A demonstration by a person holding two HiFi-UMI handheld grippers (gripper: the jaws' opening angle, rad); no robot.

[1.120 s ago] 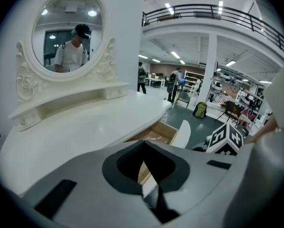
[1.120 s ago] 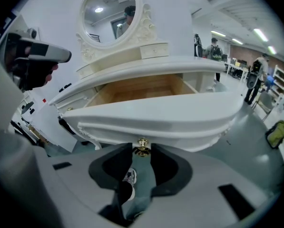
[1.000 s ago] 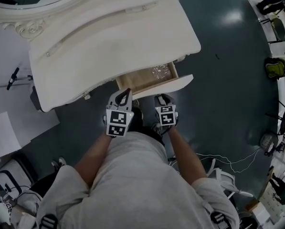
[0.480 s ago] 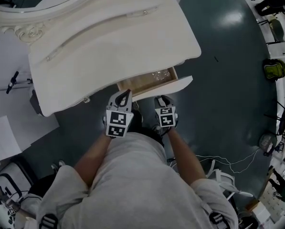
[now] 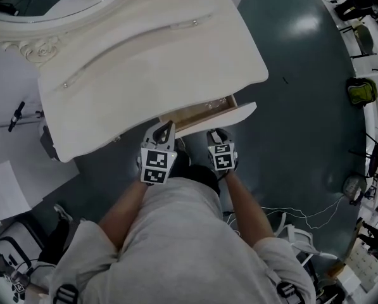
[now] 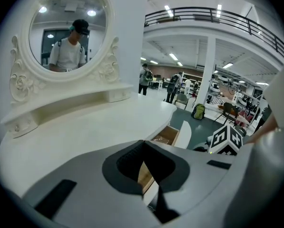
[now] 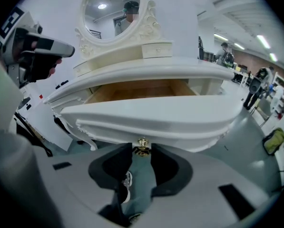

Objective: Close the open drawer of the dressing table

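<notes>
The white dressing table (image 5: pixel 144 56) fills the upper head view. Its drawer (image 5: pixel 204 111) sticks out a little from under the top at the front right, and a strip of wooden inside shows. My right gripper (image 5: pixel 218 135) is at the drawer front (image 7: pixel 151 120), open, with the small gold knob (image 7: pixel 142 143) between its fingertips. My left gripper (image 5: pixel 166 129) hangs shut and empty just left of the drawer, below the table edge. In the left gripper view the drawer (image 6: pixel 168 136) lies ahead to the right.
An oval mirror (image 6: pixel 68 30) stands at the back of the table. The dark floor (image 5: pixel 302 106) spreads to the right, with a green bag (image 5: pixel 361 90) and thin white cables (image 5: pixel 302 215). A white sheet (image 5: pixel 5 192) lies left. People stand far off.
The drawer has slid further under the tabletop, so less of its wooden inside shows. Both grippers have followed it towards the table.
</notes>
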